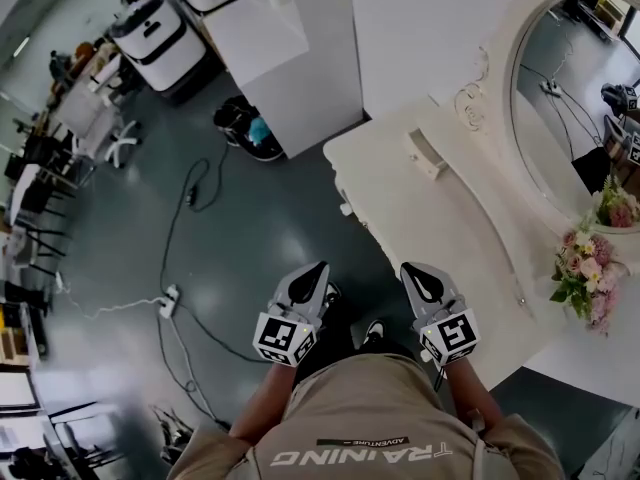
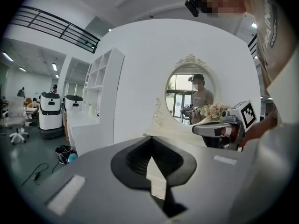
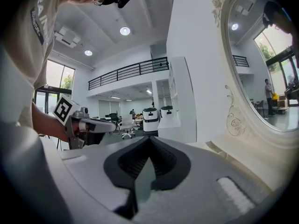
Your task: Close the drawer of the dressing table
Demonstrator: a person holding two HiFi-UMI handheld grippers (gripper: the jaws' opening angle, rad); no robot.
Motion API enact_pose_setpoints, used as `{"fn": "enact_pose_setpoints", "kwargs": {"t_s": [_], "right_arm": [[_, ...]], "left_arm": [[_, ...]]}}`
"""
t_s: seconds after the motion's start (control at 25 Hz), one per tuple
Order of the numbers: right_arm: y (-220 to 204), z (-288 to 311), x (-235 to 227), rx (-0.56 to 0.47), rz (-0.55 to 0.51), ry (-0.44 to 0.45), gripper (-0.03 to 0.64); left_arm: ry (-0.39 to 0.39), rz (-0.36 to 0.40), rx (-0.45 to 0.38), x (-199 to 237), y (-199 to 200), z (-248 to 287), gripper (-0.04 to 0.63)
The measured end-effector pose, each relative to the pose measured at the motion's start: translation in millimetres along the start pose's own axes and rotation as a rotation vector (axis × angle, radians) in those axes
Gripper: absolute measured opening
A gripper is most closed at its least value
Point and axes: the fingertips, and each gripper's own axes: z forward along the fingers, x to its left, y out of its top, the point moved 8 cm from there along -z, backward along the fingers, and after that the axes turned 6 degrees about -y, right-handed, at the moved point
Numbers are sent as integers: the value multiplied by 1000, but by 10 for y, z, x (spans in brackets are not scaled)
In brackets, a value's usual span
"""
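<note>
The cream dressing table (image 1: 440, 228) stands to the right in the head view, under an oval mirror (image 1: 565, 108). A small drawer knob (image 1: 345, 208) sticks out of its left face; I cannot tell how far the drawer stands out. My left gripper (image 1: 312, 270) is shut and empty, held over the floor just left of the table. My right gripper (image 1: 414, 270) is also shut and empty, over the table's near edge. In the left gripper view the left gripper (image 2: 150, 138) points at the table and mirror. In the right gripper view the right gripper (image 3: 149, 139) points along the table top.
Pink flowers (image 1: 590, 268) sit on the table's right part, and a small cream block (image 1: 425, 153) lies near its back. A white shelf unit (image 1: 290, 48) stands behind. Cables and a power strip (image 1: 170, 300) cross the dark floor. A black bag (image 1: 245, 128) and a white robot (image 1: 160, 33) stand further left.
</note>
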Motion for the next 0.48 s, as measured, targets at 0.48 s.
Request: {"fn": "enact_pose_setpoints", "kwargs": {"t_s": [0.48], "right_arm": [[389, 656, -186, -15, -59, -113, 2]], "left_arm": [[-67, 61, -49, 789, 312, 464, 18]]}}
